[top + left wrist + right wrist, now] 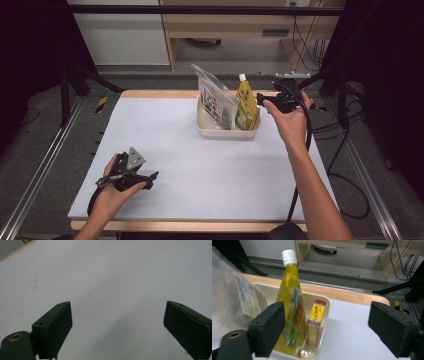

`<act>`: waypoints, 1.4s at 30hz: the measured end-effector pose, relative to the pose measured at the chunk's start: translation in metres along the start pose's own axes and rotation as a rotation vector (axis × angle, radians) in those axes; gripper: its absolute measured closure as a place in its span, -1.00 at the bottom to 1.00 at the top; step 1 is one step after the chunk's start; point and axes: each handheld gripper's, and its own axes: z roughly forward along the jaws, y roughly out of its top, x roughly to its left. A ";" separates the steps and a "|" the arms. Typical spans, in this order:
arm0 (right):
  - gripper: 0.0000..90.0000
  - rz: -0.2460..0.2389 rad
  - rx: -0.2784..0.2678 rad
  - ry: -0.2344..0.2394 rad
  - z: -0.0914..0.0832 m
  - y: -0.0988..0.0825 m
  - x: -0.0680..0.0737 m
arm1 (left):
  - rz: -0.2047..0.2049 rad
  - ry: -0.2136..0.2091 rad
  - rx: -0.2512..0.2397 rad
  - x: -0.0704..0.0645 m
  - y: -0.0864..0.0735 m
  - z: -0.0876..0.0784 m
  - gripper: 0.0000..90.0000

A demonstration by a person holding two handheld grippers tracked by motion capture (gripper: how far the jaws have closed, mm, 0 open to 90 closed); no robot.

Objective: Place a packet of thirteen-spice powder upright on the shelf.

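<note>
A cream tray (227, 132) stands at the back of the white table (200, 165). In it a yellow drink pouch (246, 104) with a white cap stands upright beside a clear printed bag (215, 97). My right gripper (262, 99) hovers just right of the pouch, open, with nothing held. In the right gripper view, its jaws (328, 315) stand wide apart. The pouch (292, 302) is just beyond the left jaw, with a small yellow-and-red box (315, 318) beside it in the tray (325, 307). My left gripper (150, 176) rests open at the table's front left, over bare table (117, 315).
A wooden table edge (352, 296) runs behind the tray. Black frame posts (75, 80) and cables (345, 150) flank the table. A wooden desk (235, 25) stands on the floor beyond. White surface spreads between the two grippers.
</note>
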 end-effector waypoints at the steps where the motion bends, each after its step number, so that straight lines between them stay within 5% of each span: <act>1: -0.73 -0.012 -0.001 0.003 -0.003 -0.002 0.000 | -0.009 0.002 -0.006 0.000 0.000 0.000 -0.83; 20: -0.71 -0.080 -0.001 0.071 -0.045 -0.054 0.008 | -0.026 -0.010 -0.015 0.002 -0.001 0.000 -0.88; 42: -0.67 -0.104 0.065 0.151 -0.040 -0.124 0.019 | -0.036 -0.014 -0.021 0.004 -0.002 0.000 -0.89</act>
